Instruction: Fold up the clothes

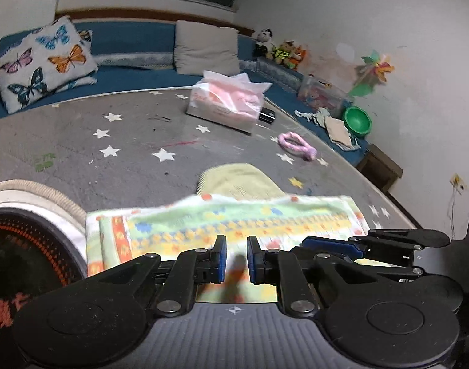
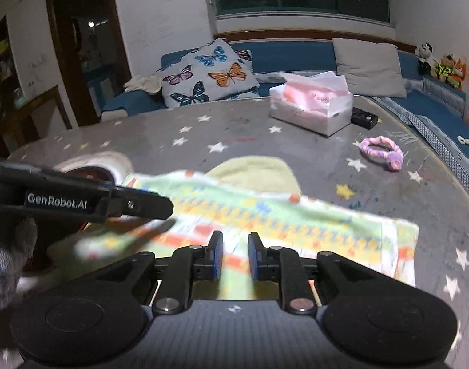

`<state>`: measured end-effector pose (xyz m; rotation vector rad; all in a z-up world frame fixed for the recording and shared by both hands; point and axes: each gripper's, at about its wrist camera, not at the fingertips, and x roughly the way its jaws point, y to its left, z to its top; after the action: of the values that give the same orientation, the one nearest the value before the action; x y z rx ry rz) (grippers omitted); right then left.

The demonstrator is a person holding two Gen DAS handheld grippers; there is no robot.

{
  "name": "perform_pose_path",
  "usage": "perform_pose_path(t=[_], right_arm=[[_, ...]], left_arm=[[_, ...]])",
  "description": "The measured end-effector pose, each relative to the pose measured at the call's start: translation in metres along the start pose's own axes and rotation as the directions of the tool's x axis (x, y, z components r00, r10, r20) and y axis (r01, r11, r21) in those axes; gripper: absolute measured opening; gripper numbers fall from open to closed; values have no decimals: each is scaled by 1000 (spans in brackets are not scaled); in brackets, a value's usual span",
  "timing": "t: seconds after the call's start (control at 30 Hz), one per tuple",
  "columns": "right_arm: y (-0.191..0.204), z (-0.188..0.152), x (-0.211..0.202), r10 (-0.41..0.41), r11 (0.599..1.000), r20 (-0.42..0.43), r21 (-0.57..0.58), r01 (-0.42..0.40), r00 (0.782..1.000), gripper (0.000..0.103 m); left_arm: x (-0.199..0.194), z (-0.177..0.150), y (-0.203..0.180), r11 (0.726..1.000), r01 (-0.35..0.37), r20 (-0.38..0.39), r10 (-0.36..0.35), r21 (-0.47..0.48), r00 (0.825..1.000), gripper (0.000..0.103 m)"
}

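Observation:
A patterned cloth [image 1: 222, 224] in pale green, yellow and orange lies folded into a long strip on the grey star-print table; it also shows in the right wrist view [image 2: 296, 224]. A plain yellow-green garment [image 1: 237, 181] lies partly under its far edge, seen too in the right wrist view [image 2: 256, 172]. My left gripper [image 1: 236, 258] hovers over the cloth's near edge, jaws a little apart, holding nothing. My right gripper [image 2: 235, 255] is likewise slightly open above the cloth. The right gripper's fingers [image 1: 332, 243] show beside the left one.
A tissue box [image 1: 228, 101] with pink wrap, a small black device [image 1: 266, 115] and a pink-purple scrunchie [image 1: 296, 144] lie on the far table. A round dark object with a rope rim [image 1: 34, 246] sits left. Butterfly pillow [image 1: 43, 61] and blue bench lie behind.

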<state>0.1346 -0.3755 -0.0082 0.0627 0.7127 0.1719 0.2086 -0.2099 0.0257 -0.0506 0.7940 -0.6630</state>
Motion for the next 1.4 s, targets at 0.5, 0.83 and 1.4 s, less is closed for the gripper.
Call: perform_pose_path(t=[0.5, 0.83, 1.4], right_arm=[[34, -53, -47, -50, 995, 35, -89, 53, 998, 22], [14, -63, -63, -68, 997, 58, 42, 66, 996, 28], [-19, -78, -89, -158, 976, 71, 159, 146, 985, 62]], left_arm=[[-36, -57, -16, 996, -58, 31, 56, 75, 998, 17], [-51, -70, 8, 996, -89, 44, 89, -16, 995, 20], [-81, -82, 8, 988, -142, 76, 146, -66, 986, 66]])
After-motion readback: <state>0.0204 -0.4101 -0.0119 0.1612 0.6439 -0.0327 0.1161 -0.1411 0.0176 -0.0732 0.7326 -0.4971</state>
